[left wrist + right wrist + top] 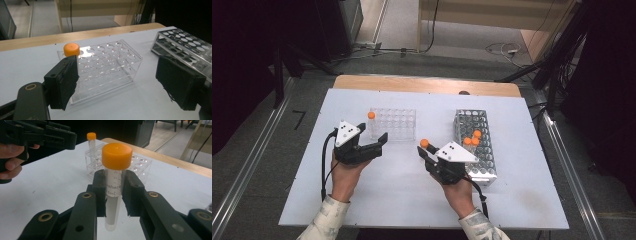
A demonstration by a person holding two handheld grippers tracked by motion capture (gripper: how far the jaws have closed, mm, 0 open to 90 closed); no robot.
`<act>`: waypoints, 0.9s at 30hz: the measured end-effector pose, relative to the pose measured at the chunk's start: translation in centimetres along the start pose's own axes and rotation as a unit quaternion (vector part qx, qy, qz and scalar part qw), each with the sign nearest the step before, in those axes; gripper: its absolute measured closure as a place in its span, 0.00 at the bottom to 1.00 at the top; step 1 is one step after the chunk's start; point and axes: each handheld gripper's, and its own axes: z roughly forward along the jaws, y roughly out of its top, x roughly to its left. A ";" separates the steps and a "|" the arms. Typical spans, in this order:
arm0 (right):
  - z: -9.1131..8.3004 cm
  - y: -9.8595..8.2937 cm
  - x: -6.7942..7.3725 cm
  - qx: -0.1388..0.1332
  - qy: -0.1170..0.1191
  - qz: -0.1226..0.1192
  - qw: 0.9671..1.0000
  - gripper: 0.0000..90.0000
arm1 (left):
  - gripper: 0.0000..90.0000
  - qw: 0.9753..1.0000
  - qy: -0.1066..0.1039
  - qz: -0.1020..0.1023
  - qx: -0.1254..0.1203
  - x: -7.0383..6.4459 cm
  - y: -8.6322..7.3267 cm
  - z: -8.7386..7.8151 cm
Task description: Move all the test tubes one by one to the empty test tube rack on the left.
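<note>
right gripper (113,190) clenched on a capped tube (114,182), jaws gripping it just below the orange cap; tube upright, clear, held above the white bench (402,190). in the high view the right gripper (426,150) sits near centre of the bench, between the two racks, with the tube's orange cap at its tip. left gripper (374,142) released, jaws wide apart, nothing between them; it sits just near of the clear rack (394,124). clear rack (105,67) carries one orange-capped tube (71,49) in its far left corner. metal rack (476,145) on the right side of the bench holds three orange-capped tubes (474,139) clustered mid-rack.
</note>
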 end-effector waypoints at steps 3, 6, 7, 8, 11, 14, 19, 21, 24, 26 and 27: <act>1.1 -0.1 0.3 0.008 0.000 0.000 1.000 0.79 | 0.22 1.000 -0.001 0.000 -0.001 0.0 0.0 0.0; 2.3 -0.2 0.5 0.017 -0.001 0.001 1.000 0.79 | 0.22 1.000 -0.003 0.003 0.003 -0.1 0.0 0.0; 2.8 -0.3 0.6 0.018 -0.001 0.000 1.000 0.79 | 0.22 1.000 -0.006 0.003 0.003 -0.2 -0.1 0.1; 3.1 -0.3 0.7 0.021 -0.001 -0.001 1.000 0.79 | 0.22 1.000 -0.006 0.004 0.002 -0.3 -0.1 0.1; 4.1 -0.3 1.0 0.027 0.002 0.001 1.000 0.79 | 0.22 1.000 -0.014 0.005 0.002 -0.5 0.0 0.1; 4.9 -0.2 1.2 0.029 0.006 0.002 1.000 0.79 | 0.22 1.000 -0.023 0.005 0.001 -0.8 0.0 0.0; 5.7 -0.2 1.6 0.032 0.010 0.004 0.999 0.79 | 0.24 0.999 -0.039 0.007 -0.003 -1.4 0.0 0.0; 5.9 -0.2 1.7 0.033 0.012 0.008 0.999 0.79 | 0.26 0.999 -0.049 0.010 -0.001 -1.7 0.1 0.0; 6.1 -0.1 1.9 0.034 0.015 0.008 0.999 0.79 | 0.30 0.997 -0.069 0.018 -0.004 -2.3 0.0 0.1; 6.3 0.0 2.0 0.034 0.017 0.005 0.999 0.79 | 0.34 0.997 -0.079 0.025 -0.002 -2.7 0.0 0.1; 6.3 0.0 2.1 0.034 0.018 0.003 0.999 0.79 | 0.36 0.996 -0.085 0.026 -0.002 -2.8 0.0 0.2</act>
